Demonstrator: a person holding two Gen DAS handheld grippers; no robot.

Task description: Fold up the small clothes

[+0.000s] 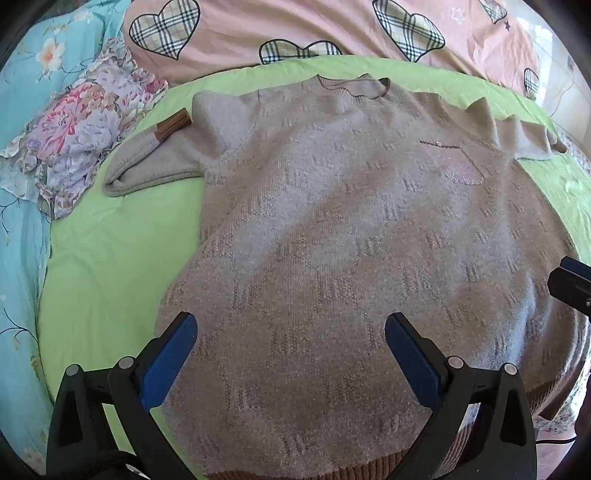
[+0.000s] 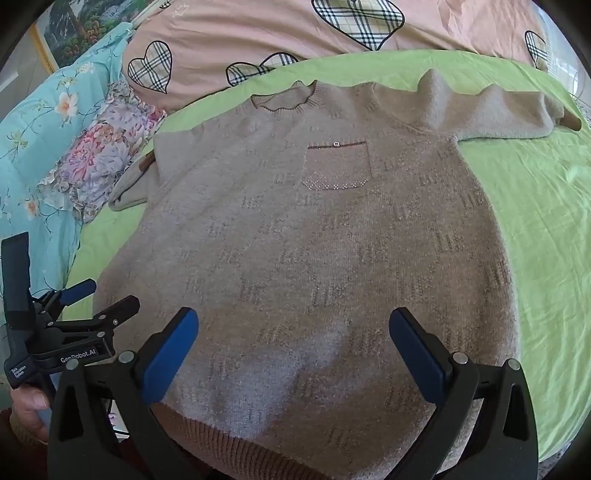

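Note:
A beige knitted sweater [image 1: 332,229] [image 2: 306,251] lies flat, front up, on a green sheet [image 1: 110,266] [image 2: 535,229], its collar at the far end and its brown ribbed hem nearest me. A small chest pocket [image 2: 336,166] [image 1: 456,162] shows on it. The left sleeve [image 1: 155,162] is bent back on itself with its brown cuff up; the right sleeve [image 2: 517,114] stretches out sideways. My left gripper [image 1: 290,325] hovers open over the lower left body. My right gripper [image 2: 293,321] hovers open above the lower middle. Nothing sits between either pair of fingers.
A pink quilt with plaid hearts [image 1: 332,29] [image 2: 295,33] lies beyond the collar. A floral cloth [image 1: 81,136] [image 2: 99,155] and a turquoise flowered cover [image 1: 22,240] lie at the left. The left gripper's body and a hand [image 2: 33,406] show in the right wrist view.

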